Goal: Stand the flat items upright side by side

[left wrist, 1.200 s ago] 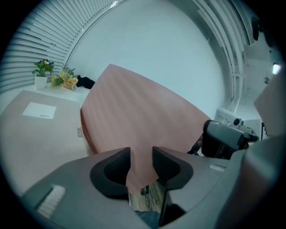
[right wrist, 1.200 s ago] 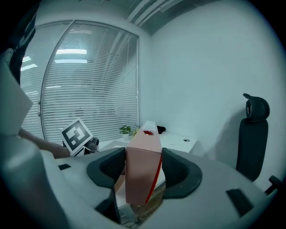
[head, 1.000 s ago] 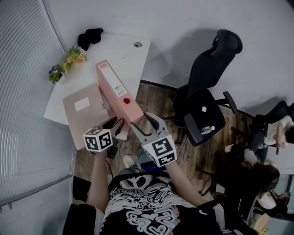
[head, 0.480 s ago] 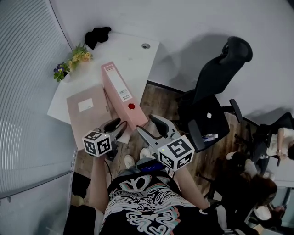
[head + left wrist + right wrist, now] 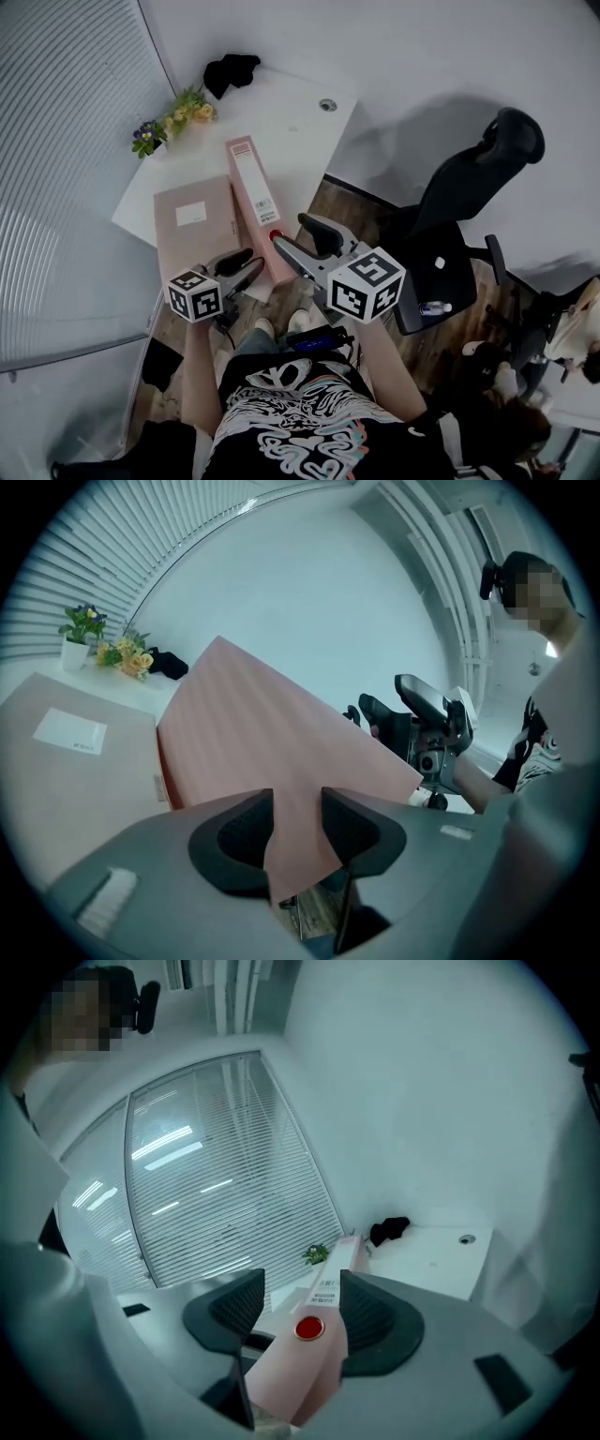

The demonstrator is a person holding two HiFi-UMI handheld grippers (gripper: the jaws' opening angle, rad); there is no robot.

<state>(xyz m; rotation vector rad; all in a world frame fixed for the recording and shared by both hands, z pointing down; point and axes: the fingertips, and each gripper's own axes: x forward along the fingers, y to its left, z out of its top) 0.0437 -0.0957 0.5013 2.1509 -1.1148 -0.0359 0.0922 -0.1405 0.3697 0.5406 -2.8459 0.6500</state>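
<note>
File's look: A pale pink box file (image 5: 255, 192) is seen standing on its long edge with the spine turned up. A white label strip and a round red mark are carried on the spine, the mark at the near end.
File's place: It is set on the white desk (image 5: 281, 122), at 11 o'clock from the middle of the head view, its length running from 12 towards 6 o'clock.
Neighbour: A dusty-pink flat folder with a white label (image 5: 192, 239) is laid flat just beside the file, at its 9 o'clock side.
Left gripper (image 5: 242, 267): A near corner of the file's broad face is pinched between the jaws.
Right gripper (image 5: 298, 237): The jaws are clamped across the spine's near end, the red mark between them.
Edges: The file's near end is brought to the desk's near edge.
Far end: A pot of yellow and purple flowers (image 5: 173, 117) is placed at 10 o'clock of the file and a black bundle (image 5: 232, 70) at 12 o'clock, both well apart from it.
Open room: Bare desk top is left at 1 to 3 o'clock of the file. A black office chair (image 5: 469, 216) is parked on the wooden floor (image 5: 347, 202) at 3 o'clock, apart from the desk.
</note>
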